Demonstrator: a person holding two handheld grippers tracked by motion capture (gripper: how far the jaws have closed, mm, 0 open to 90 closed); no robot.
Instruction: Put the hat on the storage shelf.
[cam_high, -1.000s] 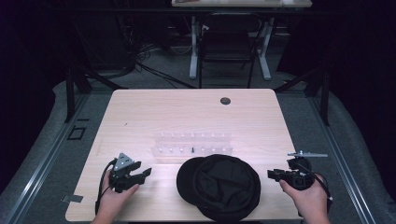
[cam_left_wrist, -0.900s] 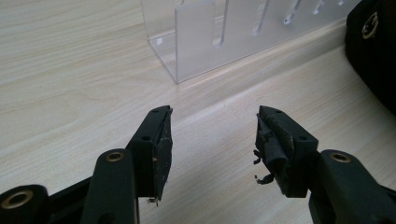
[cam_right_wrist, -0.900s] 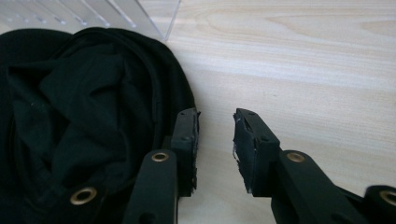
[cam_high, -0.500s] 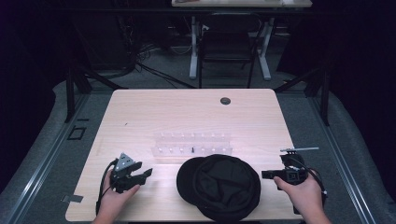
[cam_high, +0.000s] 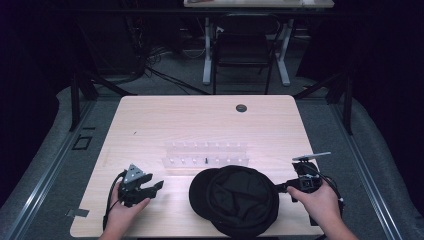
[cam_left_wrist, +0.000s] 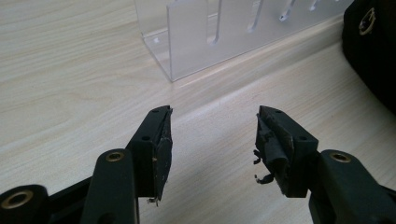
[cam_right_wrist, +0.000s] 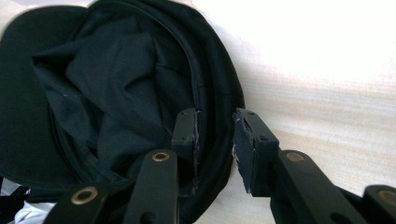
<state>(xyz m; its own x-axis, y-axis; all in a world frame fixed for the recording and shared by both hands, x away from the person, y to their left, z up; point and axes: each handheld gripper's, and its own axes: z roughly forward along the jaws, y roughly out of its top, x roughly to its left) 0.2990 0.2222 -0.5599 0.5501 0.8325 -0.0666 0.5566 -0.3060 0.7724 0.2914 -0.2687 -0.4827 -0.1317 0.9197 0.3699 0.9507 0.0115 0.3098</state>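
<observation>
A black cap (cam_high: 240, 200) lies upside down near the table's front edge, its inside (cam_right_wrist: 116, 84) facing up. My right gripper (cam_high: 278, 187) is at the cap's right rim. In the right gripper view its jaws (cam_right_wrist: 215, 135) straddle that rim, one inside the cap and one outside, with a narrow gap still between them. My left gripper (cam_high: 159, 186) rests at the front left, apart from the cap. It is open (cam_left_wrist: 214, 126) with bare wood between its pads, and the cap's edge (cam_left_wrist: 373, 56) shows far right.
A clear acrylic rack (cam_high: 205, 154) with slots stands just behind the cap, close ahead of the left gripper (cam_left_wrist: 219, 32). A dark grommet (cam_high: 241, 108) sits at the table's far edge. A chair (cam_high: 245, 45) and cables lie beyond the light wooden table (cam_high: 200, 120).
My right gripper has moved left from the table's right side up to the cap's rim. The left gripper has barely shifted.
</observation>
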